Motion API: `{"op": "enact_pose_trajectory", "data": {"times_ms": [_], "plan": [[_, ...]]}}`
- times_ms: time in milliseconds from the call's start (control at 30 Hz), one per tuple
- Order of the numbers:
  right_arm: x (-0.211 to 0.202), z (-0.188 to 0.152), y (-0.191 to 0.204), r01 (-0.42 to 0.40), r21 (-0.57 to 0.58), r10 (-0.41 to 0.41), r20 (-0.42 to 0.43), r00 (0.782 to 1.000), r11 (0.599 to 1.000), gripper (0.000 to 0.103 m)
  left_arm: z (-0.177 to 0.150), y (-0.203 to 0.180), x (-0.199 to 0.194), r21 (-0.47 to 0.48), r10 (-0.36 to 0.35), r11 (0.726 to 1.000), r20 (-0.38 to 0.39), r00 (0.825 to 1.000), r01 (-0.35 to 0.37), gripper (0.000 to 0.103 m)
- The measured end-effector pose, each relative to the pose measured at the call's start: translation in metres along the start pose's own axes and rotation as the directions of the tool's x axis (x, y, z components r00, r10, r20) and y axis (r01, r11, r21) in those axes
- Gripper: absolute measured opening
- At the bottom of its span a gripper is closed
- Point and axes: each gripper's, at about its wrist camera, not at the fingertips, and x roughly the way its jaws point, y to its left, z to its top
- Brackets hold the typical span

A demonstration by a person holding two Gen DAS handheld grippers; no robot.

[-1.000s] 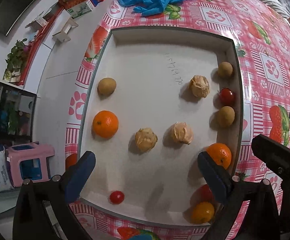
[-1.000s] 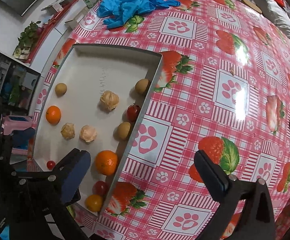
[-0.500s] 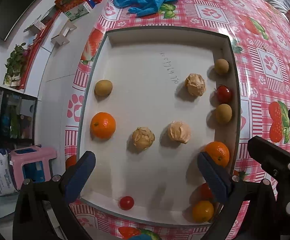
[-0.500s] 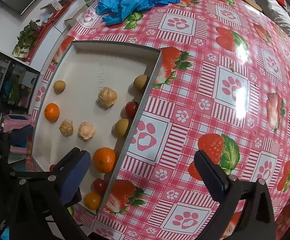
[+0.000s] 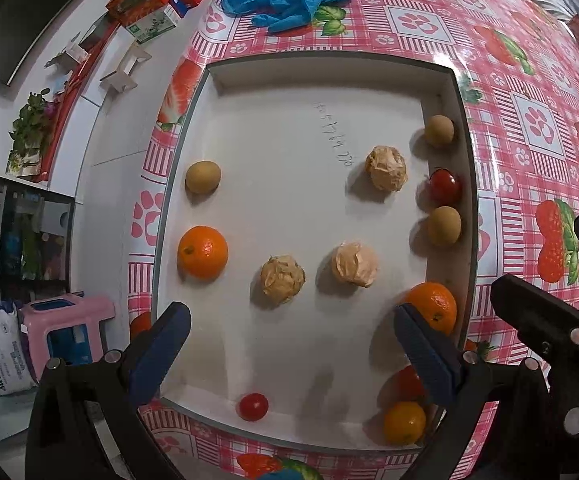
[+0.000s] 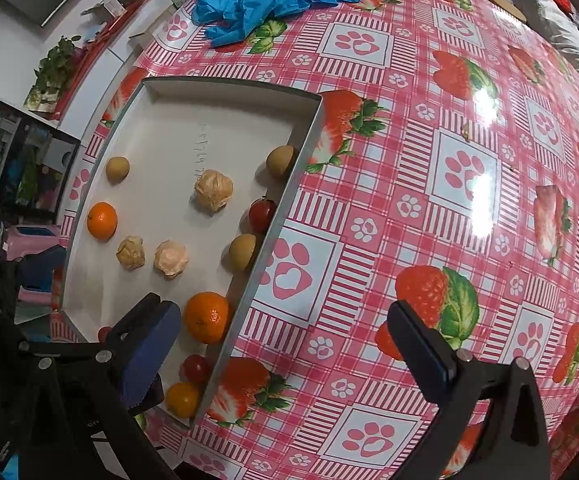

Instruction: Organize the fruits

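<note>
Fruits scattered unsorted in white tray [image 5: 465, 128] on worktop [image 6: 409, 160]: oranges [image 5: 202, 252] 9 and 4 o'clock. Sorting barely begun. Left hand-held gripper [image 5: 289, 344] and right hand-held gripper [image 6: 285, 336] released, empty.

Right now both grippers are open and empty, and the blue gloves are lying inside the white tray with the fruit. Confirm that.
One thing is wrong: the blue gloves lie on the tablecloth beyond the far end of the white tray, not inside it, as the right wrist view shows. The left gripper and the right gripper are indeed open and empty.
</note>
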Motion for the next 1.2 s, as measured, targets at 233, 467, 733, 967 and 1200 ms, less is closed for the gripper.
{"op": "enact_pose_trajectory", "data": {"times_ms": [233, 467, 733, 967, 1200], "plan": [[-0.0009, 0.0005, 0.0001, -0.001, 0.000, 0.001, 0.003, 1.000, 1.000, 0.103, 0.0015, -0.0027, -0.0016, 0.004, 0.001, 1.000, 0.002, 1.000, -0.001, 0.102], [-0.0012, 0.0001, 0.0000, -0.001, 0.003, 0.001, 0.003, 1.000, 1.000, 0.103, 0.0005, -0.0026, -0.0027, 0.007, 0.001, 1.000, 0.002, 1.000, -0.001, 0.102], [-0.0017, -0.0008, -0.0001, -0.002, 0.002, 0.002, 0.004, 1.000, 1.000, 0.103, -0.0007, -0.0046, -0.0031, 0.010, -0.005, 1.000, 0.001, 1.000, 0.005, 0.102], [-0.0023, -0.0018, -0.0003, -0.003, 0.003, 0.003, 0.004, 1.000, 1.000, 0.103, -0.0022, -0.0054, -0.0042, 0.012, -0.004, 1.000, 0.002, 1.000, 0.004, 0.102], [-0.0031, -0.0030, -0.0006, -0.001, 0.002, 0.001, 0.005, 1.000, 1.000, 0.103, -0.0031, -0.0053, -0.0048, 0.012, -0.005, 1.000, -0.001, 1.000, 0.005, 0.102]]}}
